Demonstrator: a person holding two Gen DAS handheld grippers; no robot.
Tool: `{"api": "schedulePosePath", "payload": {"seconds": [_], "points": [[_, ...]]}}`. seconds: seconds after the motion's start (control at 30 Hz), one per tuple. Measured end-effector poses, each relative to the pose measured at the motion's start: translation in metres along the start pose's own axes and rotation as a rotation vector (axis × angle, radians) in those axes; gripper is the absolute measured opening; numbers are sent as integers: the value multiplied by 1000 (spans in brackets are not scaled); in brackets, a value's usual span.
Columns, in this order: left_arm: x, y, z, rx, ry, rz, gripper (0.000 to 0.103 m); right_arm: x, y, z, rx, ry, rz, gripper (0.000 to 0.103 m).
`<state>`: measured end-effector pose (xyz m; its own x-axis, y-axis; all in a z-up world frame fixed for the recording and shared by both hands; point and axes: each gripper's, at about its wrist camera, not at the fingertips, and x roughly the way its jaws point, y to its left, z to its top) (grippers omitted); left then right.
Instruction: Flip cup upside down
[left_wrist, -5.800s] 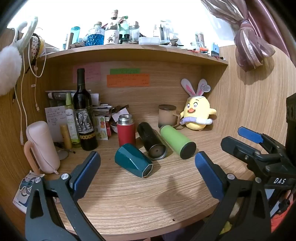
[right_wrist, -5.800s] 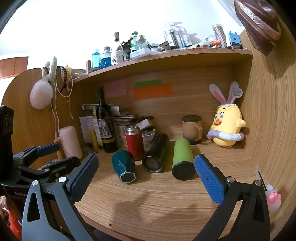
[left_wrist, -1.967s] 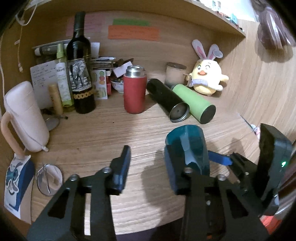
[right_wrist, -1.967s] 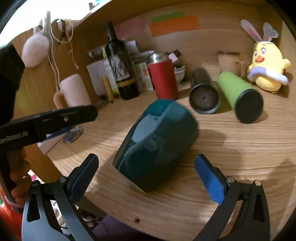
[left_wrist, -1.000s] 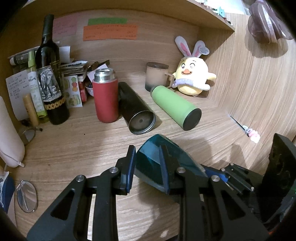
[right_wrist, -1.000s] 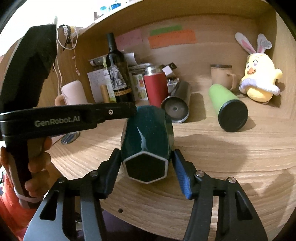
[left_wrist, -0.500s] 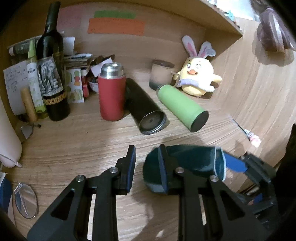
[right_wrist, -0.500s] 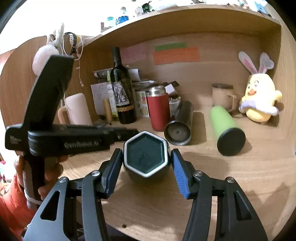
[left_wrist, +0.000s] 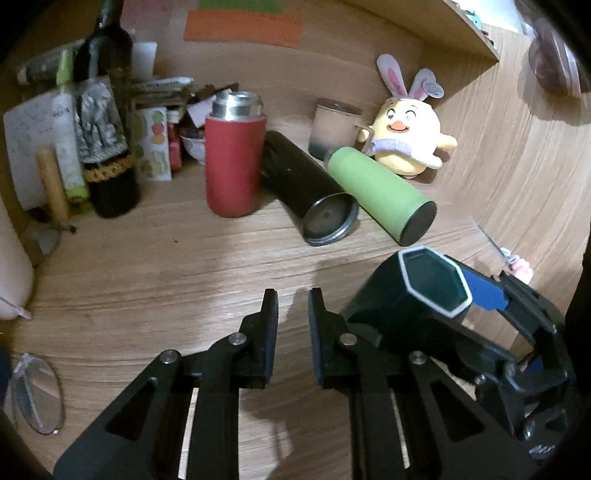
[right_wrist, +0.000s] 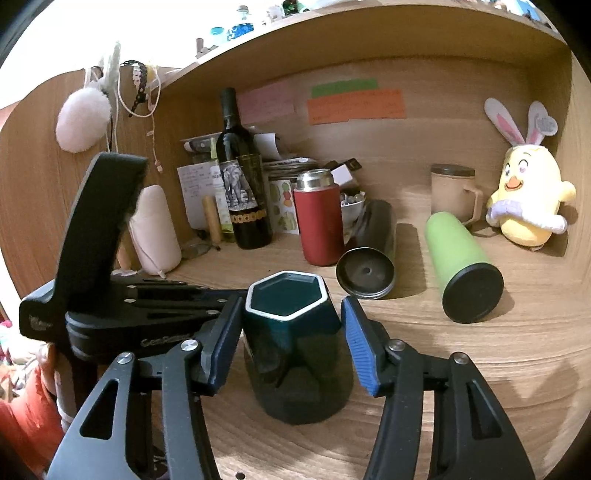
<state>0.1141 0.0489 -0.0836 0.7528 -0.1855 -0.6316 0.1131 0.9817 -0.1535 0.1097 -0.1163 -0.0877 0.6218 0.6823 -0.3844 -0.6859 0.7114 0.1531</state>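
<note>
With the teal cup (right_wrist: 295, 354) at lower centre, seemingly base-down on the desk (right_wrist: 461, 376) between the right gripper's (right_wrist: 290, 343) slightly parted pads, re-close squarely before turning, left gripper (left_wrist: 293, 332) nearly closed, empty

Teal cup (right_wrist: 295, 354), white-edged hexagonal rim; red flask (right_wrist: 319, 225).

A red flask (right_wrist: 320, 218) stands upright near the table's (right_wrist: 480, 354) back edge, a wine bottle (right_wrist: 242, 192) to its left. Beside it lie a black tumbler (right_wrist: 371, 254) and a green tumbler (right_wrist: 461, 258) (both on their sides). A lidded mug (right_wrist: 452, 197) and a yellow plush chick (right_wrist: 528, 199) sit in the back right corner.
</note>
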Motion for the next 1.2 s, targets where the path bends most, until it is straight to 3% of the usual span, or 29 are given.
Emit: {"api": "schedulePosePath", "payload": {"seconds": [0.23,0.5,0.6,0.7,0.77,0.87,0.97,1.03,1.2], "points": [[-17,4,-3,20,-39,77,15,16,-3,5,4,11,-8,53],[-53,-6,-3,44,-126,123,50,2,-6,11,24,40,19,53],[-70,-14,-4,55,-171,132,57,-15,-7,14,27,27,19,54],[-85,-25,-6,70,-208,136,64,-38,-8,19,17,-10,-8,63],[-95,-33,-9,83,-232,145,65,-55,-9,21,16,-44,-35,77],[-108,-45,-13,107,-257,155,67,-78,-12,23,28,-88,-59,86],[-120,-55,-19,112,-287,160,87,-94,-15,25,40,-108,-74,92],[-128,-60,-23,114,-317,172,94,-105,-16,24,46,-122,-90,102],[-142,-68,-29,111,-343,182,102,-126,-20,22,63,-153,-97,103]]}}
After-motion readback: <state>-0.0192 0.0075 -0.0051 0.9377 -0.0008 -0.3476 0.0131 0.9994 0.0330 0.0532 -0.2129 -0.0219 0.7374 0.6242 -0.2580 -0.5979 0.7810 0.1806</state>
